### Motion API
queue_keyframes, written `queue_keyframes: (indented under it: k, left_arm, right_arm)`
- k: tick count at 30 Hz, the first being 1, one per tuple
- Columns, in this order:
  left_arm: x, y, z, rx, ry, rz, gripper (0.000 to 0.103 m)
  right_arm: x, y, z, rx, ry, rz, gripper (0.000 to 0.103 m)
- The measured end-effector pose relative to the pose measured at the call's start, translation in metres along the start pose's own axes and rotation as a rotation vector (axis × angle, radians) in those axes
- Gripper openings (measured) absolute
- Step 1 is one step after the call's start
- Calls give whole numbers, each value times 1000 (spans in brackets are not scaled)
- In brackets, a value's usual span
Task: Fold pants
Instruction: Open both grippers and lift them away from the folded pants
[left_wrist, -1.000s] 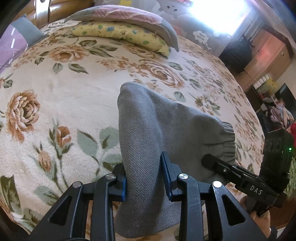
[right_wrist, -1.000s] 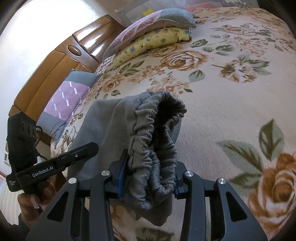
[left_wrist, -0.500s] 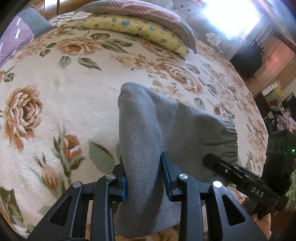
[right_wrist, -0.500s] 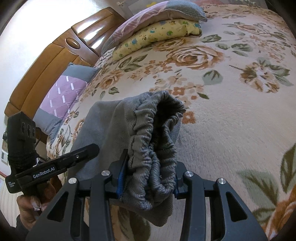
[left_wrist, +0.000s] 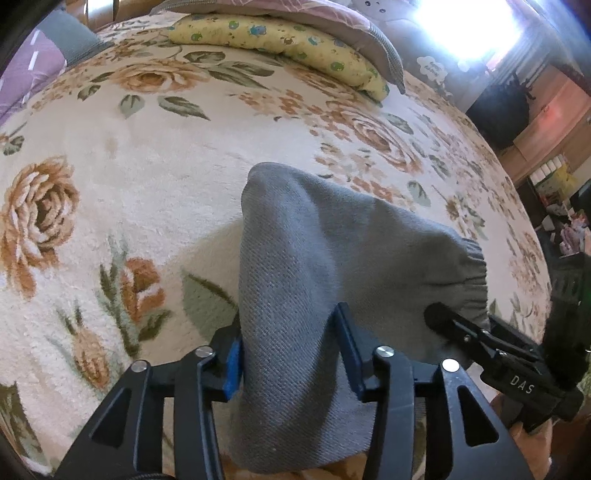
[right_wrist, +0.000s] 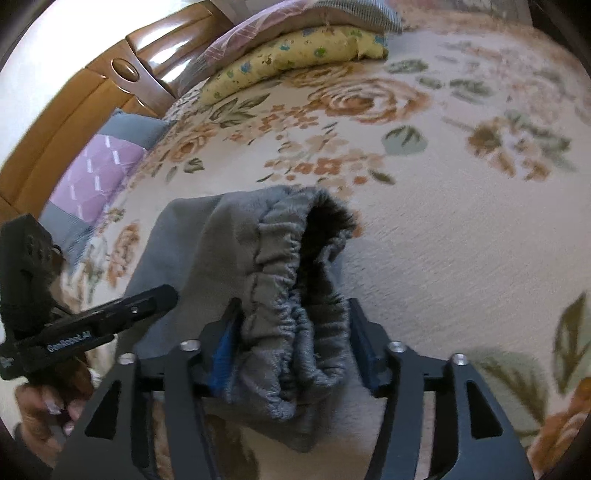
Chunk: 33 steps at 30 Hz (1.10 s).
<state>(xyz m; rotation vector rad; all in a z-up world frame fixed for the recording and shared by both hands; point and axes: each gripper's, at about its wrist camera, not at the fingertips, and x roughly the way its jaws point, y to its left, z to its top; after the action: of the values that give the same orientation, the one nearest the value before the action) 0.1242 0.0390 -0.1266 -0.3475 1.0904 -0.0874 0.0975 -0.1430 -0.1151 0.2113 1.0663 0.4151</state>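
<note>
The grey pants (left_wrist: 314, 258) hang between my two grippers above a floral bedspread (left_wrist: 129, 192). My left gripper (left_wrist: 290, 354) is shut on a plain fold of the grey fabric. My right gripper (right_wrist: 295, 343) is shut on the bunched elastic waistband (right_wrist: 284, 266) of the pants (right_wrist: 221, 236). The right gripper shows in the left wrist view (left_wrist: 498, 354) at the lower right, at the waistband edge. The left gripper shows in the right wrist view (right_wrist: 110, 317) at the lower left. The cloth hides the fingertips.
A yellow patterned pillow (left_wrist: 288, 40) under a pink and grey pillow (left_wrist: 332, 14) lies at the far side of the bed. A purple and grey cushion (right_wrist: 96, 173) leans on the wooden headboard (right_wrist: 110, 85). Dark furniture and shelves (left_wrist: 535, 122) stand beyond the bed's right edge.
Both grippers have moved forward over the bed with the pants, toward the pillows. The grip on the cloth is unchanged.
</note>
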Motion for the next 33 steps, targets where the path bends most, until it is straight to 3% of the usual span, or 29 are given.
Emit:
queue_keyframes:
  k: [4, 13, 20, 24, 33]
  left_arm:
    - [1, 3, -1, 5, -2, 2, 51]
    - [-27, -1, -8, 32, -31, 39, 51]
    - [-53, -1, -19, 40, -67, 52, 55]
    - [-64, 1, -26, 38, -83, 71, 57]
    - [-80, -4, -41, 81, -117, 104, 60]
  right_arm:
    - [7, -1, -1, -23, 13, -42, 69]
    - [-27, 3, 2, 15, -39, 31, 71]
    - [-62, 25, -2, -75, -86, 40, 71]
    - [-72, 36, -10, -138, -92, 18, 78]
    - [-82, 44, -27, -168, -92, 56, 79]
